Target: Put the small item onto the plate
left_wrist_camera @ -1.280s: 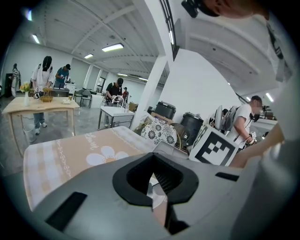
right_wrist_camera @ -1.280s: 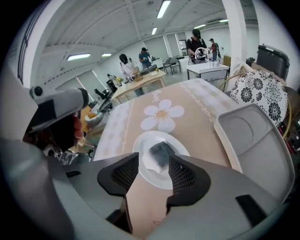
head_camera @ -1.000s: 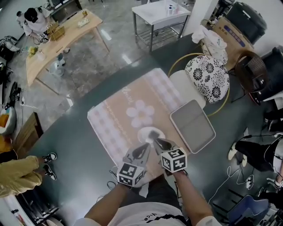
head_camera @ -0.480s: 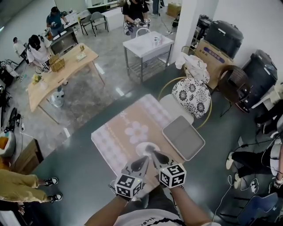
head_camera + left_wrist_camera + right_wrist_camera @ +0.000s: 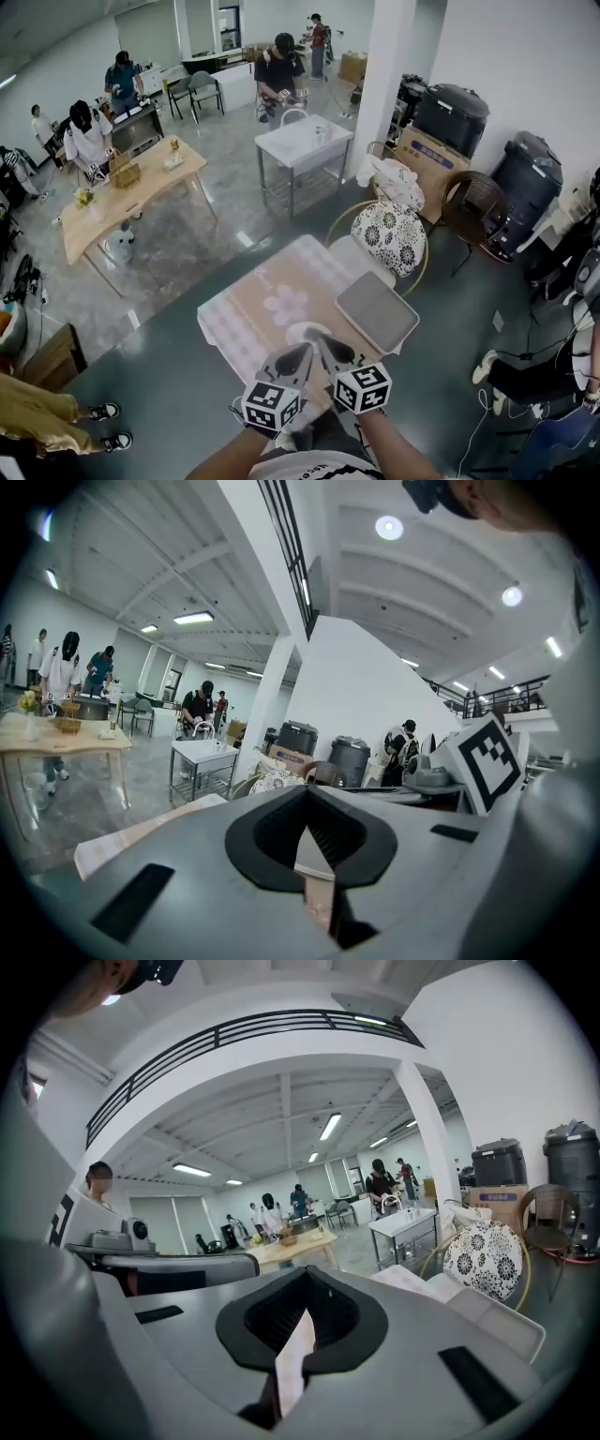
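Note:
A white round plate [image 5: 302,331] lies on a pink placemat [image 5: 251,307] on the dark table. My two grippers are held side by side just before it, tips toward the plate. In the head view the left gripper [image 5: 304,350] and the right gripper [image 5: 322,340] both have their jaws together. The left gripper view shows the left gripper [image 5: 307,794] shut with nothing between its jaws. The right gripper [image 5: 305,1277] is likewise shut and empty in its own view. I can make out no small item; the jaw tips cover the plate's near edge.
A grey tray [image 5: 377,311] lies right of the placemat. Behind it stands a chair with a flowered cushion [image 5: 389,236]. Farther off are a white metal table [image 5: 302,145], a wooden table [image 5: 131,192], black bins [image 5: 450,117] and several people.
The head view has tilted up and shows much more of the room. The plate and both grippers now sit lower in the picture. The right jaws have closed.

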A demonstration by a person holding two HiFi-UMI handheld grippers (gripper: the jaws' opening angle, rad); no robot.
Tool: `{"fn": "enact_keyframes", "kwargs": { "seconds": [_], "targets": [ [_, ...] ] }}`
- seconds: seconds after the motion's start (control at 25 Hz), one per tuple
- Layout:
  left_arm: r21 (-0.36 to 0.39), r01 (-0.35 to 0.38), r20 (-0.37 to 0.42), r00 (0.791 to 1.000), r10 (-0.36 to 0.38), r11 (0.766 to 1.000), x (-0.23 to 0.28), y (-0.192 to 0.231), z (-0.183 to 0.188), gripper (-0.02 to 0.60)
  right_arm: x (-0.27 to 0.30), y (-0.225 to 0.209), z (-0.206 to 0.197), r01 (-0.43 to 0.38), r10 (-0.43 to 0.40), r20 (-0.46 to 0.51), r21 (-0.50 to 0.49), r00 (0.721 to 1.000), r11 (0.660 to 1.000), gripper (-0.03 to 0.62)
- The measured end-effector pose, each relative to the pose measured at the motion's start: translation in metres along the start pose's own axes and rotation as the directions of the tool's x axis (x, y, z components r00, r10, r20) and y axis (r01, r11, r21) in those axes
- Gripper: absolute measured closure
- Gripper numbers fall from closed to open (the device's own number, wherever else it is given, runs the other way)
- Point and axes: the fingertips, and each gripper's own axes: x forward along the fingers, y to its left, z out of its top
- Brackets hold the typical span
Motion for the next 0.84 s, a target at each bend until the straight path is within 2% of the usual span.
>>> {"fn": "enact_keyframes", "kwargs": {
  "seconds": [0.24, 0.84],
  "targets": [
    [0.034, -0.009, 0.046, 0.999, 0.007, 0.999, -0.016, -0.008, 0.008, 0.577, -0.014, 0.017, 0.002, 0.002, -0.002, 0.028, -0.009, 1.000, 1.000, 0.580],
    [0.054, -0.025, 0.051, 0.998, 0.023, 0.998, -0.039, -0.013, 0.013, 0.577, -0.035, 0.037, 0.007, 0.013, -0.012, 0.048, -0.023, 0.999, 1.000, 0.582]
  ]
}}
